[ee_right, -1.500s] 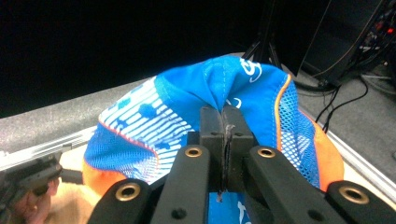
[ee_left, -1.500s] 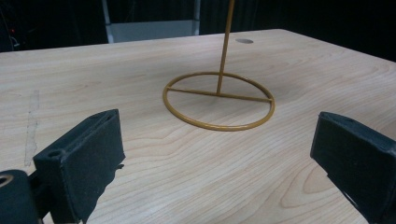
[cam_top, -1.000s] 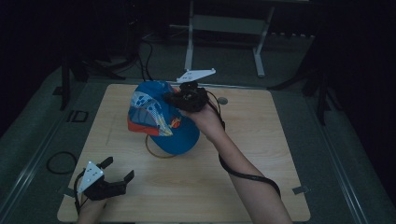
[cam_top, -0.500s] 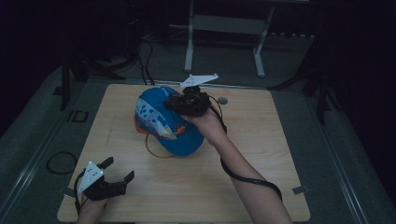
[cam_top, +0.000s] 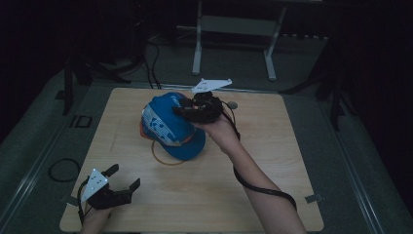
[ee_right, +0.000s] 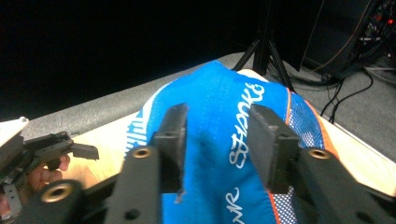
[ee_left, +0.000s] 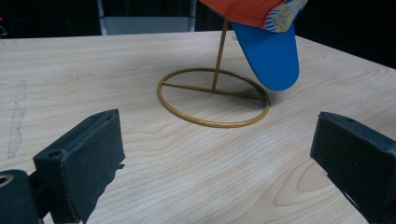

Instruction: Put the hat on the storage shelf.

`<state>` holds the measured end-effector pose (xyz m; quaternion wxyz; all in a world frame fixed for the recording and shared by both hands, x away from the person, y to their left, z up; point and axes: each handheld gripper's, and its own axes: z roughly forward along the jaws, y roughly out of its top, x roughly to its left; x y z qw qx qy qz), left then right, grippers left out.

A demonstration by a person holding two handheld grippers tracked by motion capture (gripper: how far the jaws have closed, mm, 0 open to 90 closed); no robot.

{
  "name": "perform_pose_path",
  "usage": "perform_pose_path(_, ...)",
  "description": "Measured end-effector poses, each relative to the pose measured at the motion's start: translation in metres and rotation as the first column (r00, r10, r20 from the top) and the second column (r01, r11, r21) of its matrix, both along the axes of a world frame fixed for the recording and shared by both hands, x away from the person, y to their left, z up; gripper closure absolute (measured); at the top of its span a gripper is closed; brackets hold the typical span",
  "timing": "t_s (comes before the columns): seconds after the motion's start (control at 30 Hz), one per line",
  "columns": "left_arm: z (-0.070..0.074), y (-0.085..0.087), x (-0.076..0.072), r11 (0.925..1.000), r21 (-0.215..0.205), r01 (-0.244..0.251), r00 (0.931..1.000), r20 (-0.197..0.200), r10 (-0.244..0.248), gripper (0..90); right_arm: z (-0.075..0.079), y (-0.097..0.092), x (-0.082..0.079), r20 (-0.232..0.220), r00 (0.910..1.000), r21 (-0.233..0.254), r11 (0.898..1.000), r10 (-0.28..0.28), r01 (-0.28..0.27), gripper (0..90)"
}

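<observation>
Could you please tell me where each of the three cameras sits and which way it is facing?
High view: above the table, looking down; both forearms, left gripper, right gripper.
Left gripper view: low, facing the gold stand; open jaws.
Right gripper view: over the cap's crown; jaws just opening, fabric between.
Shared: the blue cap.

The high view is dim and underexposed: the table is the one lit surface, muted, and the floor around it sinks to near black with only faint outlines of stands and cables. It looks soft and grainy, with little detail in the cap.

The left gripper view is far brighter, with even light from above. The wood grain is sharp, the ring stand casts a thin soft shadow, and the near jaws are slightly soft.

The right gripper view is hazy. The jaws are blurred, the cap glows saturated blue, and the background is mostly black.
</observation>
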<state>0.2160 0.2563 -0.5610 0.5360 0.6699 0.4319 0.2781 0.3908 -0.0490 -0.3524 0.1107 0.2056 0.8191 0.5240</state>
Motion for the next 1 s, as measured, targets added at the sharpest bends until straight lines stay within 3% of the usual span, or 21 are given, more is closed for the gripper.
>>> perform_pose_path(0.27,0.000,-0.001,0.000,1.0000,-0.005,0.006,1.0000,0.002,-0.006,3.1,-0.002,-0.009,-0.007,0.020,0.9998,-0.010,1.000,0.009,-0.009,36.4)
perform_pose_path(0.57,0.000,-0.001,-0.001,1.0000,0.000,0.006,1.0000,0.001,-0.006,3.1,-0.013,-0.023,-0.015,0.003,0.9988,0.006,0.999,0.048,-0.048,20.5)
perform_pose_path(0.77,-0.001,-0.001,-0.001,1.0000,-0.002,0.008,1.0000,0.002,-0.008,3.1,-0.021,-0.038,-0.024,0.005,0.9986,0.058,0.997,0.052,-0.052,17.1)
perform_pose_path(1.0,-0.002,-0.003,0.000,0.9998,0.012,0.016,0.9999,-0.005,-0.016,3.1,-0.036,-0.056,-0.032,0.038,0.9962,0.023,0.997,0.078,-0.079,14.1)
